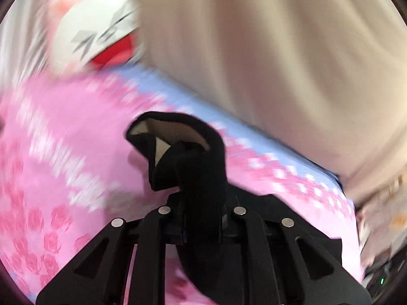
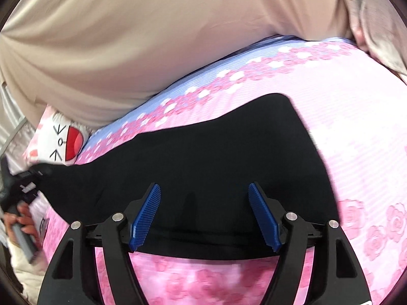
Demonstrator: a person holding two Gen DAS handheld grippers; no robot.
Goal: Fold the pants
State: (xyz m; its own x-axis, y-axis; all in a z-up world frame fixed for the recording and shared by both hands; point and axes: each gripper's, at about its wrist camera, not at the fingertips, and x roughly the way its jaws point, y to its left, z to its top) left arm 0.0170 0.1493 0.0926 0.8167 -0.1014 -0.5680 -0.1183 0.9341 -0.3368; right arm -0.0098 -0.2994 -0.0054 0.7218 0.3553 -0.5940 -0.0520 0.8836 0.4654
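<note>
Black pants [image 2: 203, 152] lie spread across a pink floral bedspread [image 2: 356, 132]. My right gripper [image 2: 204, 186] hovers over their near edge, open, with its blue pads [image 2: 146, 216] wide apart and nothing pinched between them. In the left wrist view my left gripper [image 1: 201, 203] is shut on a bunched fold of the pants [image 1: 193, 167], which rises from the jaws above the bed and hides the fingertips. That left gripper [image 2: 25, 183] also shows at the far left of the right wrist view, held by a hand [image 2: 23, 216], with the cloth stretching from it.
A large beige fabric mass [image 2: 127, 38] rises along the far side of the bed. A pillow with a cartoon face [image 2: 61, 142] sits at the left end. The left wrist view is blurred; its pillow [image 1: 101, 33] and bedspread [image 1: 63, 152] smear.
</note>
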